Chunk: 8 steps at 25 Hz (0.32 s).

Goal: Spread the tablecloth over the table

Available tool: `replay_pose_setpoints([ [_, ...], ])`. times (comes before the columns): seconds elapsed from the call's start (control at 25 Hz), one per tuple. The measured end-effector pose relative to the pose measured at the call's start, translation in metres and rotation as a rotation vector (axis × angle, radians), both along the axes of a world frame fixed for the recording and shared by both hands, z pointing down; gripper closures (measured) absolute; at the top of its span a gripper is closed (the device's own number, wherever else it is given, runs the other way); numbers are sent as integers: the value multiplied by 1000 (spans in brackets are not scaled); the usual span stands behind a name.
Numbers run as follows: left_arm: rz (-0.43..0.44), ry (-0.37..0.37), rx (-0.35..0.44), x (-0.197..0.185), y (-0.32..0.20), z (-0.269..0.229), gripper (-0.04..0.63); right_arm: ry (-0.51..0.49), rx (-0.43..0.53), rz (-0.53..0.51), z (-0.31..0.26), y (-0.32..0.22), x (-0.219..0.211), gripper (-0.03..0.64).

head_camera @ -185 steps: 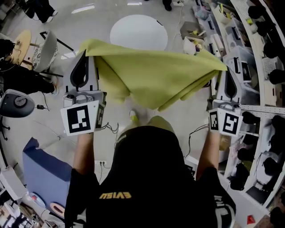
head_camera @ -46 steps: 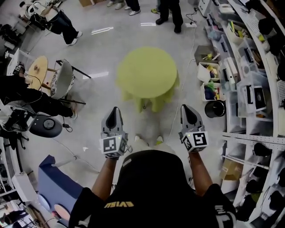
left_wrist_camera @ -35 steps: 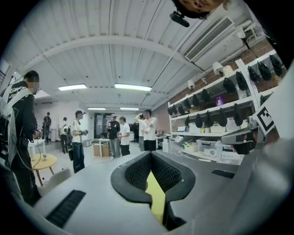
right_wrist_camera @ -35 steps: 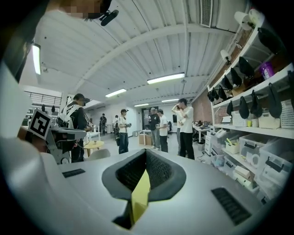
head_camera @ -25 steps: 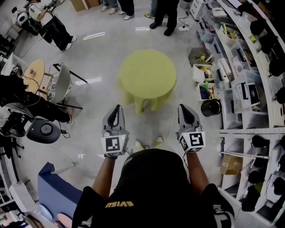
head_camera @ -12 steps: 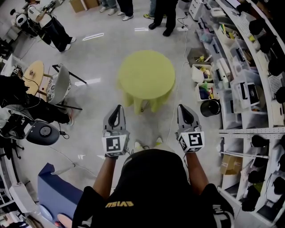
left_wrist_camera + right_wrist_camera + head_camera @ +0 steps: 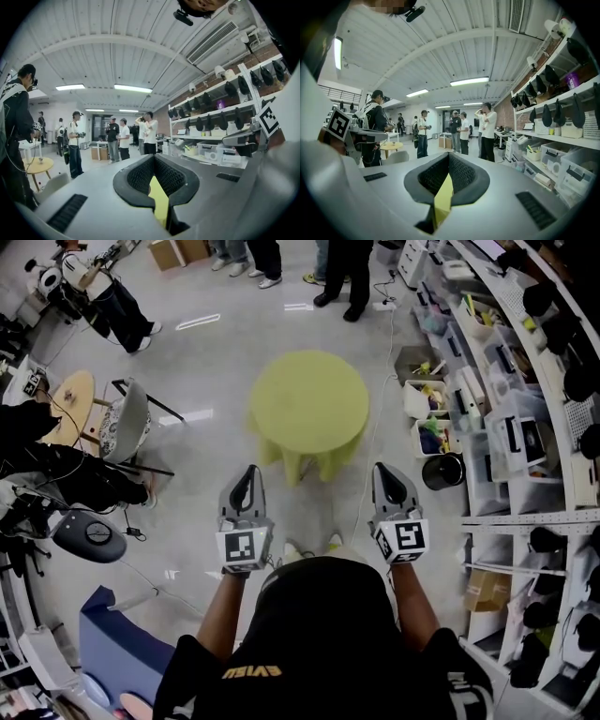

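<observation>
The tablecloth (image 7: pixel 309 401) is draped over the small round table, which is wholly hidden beneath it. The top is covered flat, and the hem hangs in uneven folds that are longest on the near side. The spreading is judged to be all but done, with only an evening of the hem left.

The cloth is judged to be light, soft fabric that will slump and slide rather than hold a shape. It would best be taken at the hanging hem, pinched at two well-separated points and drawn gently outward. A hard tug would likely drag the whole sheet off centre.

The left gripper (image 7: pixel 247 471) and the right gripper (image 7: pixel 387 468) are held level in front of the body, side by side. Both are pointed forward at the table and kept well apart from it, over bare floor (image 7: pixel 187 493). The forearms are bent and kept close to the torso.

In each gripper view the jaws are seen closed tip to tip, with nothing clamped between them. A yellow-green sliver shows in the gap behind the tips. This is probably the cloth on the distant table seen through the opening, since no fabric is seen at either gripper from the head view.
</observation>
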State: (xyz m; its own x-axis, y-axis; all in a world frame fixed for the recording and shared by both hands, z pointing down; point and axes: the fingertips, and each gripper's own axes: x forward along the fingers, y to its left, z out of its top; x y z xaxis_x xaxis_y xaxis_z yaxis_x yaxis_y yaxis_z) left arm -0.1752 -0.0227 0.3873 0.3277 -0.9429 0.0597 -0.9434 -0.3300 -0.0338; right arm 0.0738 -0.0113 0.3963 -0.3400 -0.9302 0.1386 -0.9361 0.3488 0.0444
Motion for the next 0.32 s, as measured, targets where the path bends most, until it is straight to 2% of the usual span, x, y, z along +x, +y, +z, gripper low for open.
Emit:
replay_pose_setpoints([
  [0.32, 11, -25, -17, -4, 9, 9, 577, 17, -17, -14, 3, 7, -7, 617],
])
